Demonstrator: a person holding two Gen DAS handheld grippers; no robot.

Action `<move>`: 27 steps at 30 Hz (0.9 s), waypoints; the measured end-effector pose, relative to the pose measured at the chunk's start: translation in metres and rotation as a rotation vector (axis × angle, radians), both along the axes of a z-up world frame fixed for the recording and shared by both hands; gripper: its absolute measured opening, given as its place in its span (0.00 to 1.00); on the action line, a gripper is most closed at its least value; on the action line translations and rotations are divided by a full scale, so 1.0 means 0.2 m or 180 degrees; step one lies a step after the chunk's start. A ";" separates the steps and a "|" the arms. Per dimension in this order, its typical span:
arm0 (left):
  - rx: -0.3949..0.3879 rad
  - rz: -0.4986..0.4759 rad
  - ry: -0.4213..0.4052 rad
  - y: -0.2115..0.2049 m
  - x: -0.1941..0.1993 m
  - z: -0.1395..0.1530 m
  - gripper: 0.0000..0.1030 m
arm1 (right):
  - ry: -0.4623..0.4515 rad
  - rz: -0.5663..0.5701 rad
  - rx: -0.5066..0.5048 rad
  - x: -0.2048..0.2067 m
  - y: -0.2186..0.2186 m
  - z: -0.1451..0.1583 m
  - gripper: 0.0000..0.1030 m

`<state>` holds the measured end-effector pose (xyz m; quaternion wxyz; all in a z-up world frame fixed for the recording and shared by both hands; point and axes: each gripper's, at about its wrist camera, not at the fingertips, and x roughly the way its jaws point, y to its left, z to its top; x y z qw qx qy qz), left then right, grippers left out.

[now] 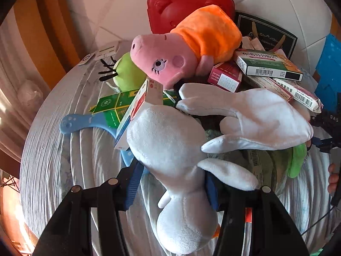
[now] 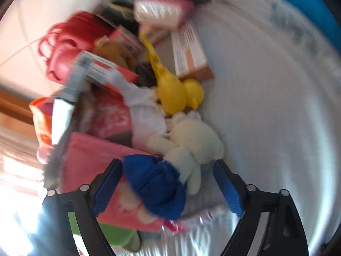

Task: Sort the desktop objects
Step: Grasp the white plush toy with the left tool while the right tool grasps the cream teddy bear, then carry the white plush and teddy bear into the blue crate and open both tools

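Note:
In the left wrist view my left gripper (image 1: 172,183) is shut on the neck of a white plush goose (image 1: 170,140), whose wings spread to the right over the pile. Behind it lie a pink pig plush in an orange dress (image 1: 170,59), a green plush (image 1: 127,72) and several medicine boxes (image 1: 266,64). In the blurred right wrist view my right gripper (image 2: 168,183) is open around a small doll with a blue skirt (image 2: 157,187) and a cream plush bear (image 2: 196,140). A yellow duck toy (image 2: 177,91) lies beyond.
A red plastic case (image 1: 187,6) and a dark box (image 1: 266,34) stand at the back of the pile. A blue flat toy (image 1: 81,123) and a green box (image 1: 115,106) lie left. Pink boxes (image 2: 91,160) crowd the right gripper's left side; a blue bin (image 2: 309,6) sits far right.

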<state>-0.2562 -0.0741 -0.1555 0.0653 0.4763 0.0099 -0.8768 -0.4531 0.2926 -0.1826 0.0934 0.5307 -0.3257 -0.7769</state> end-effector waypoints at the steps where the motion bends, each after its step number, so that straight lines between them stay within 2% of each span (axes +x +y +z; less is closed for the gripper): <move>1: 0.0007 0.0026 0.0003 -0.01 0.02 -0.01 0.51 | -0.0021 -0.0037 -0.0115 0.00 0.01 -0.02 0.66; 2: -0.0009 0.0058 0.0011 -0.01 0.04 -0.01 0.51 | -0.0015 -0.0102 -0.0231 0.00 0.02 -0.03 0.52; 7: 0.0005 0.0134 0.0155 -0.06 0.17 0.08 0.51 | 0.0210 -0.0057 0.0151 0.15 0.04 0.13 0.42; 11: -0.0101 0.0066 0.0328 -0.01 0.27 0.19 0.51 | 0.0569 0.0023 0.0565 0.37 0.06 0.36 0.42; 16: -0.0061 -0.0119 0.0523 0.09 0.35 0.33 0.51 | 0.1117 0.0102 0.1151 0.65 0.05 0.72 0.42; 21: -0.0025 -0.0391 0.0767 0.26 0.39 0.48 0.51 | 0.1556 0.0025 0.1443 0.90 0.08 1.04 0.42; 27: 0.0174 -0.0803 0.1057 0.59 0.39 0.67 0.51 | 0.2014 -0.0213 0.1755 1.16 0.25 1.38 0.42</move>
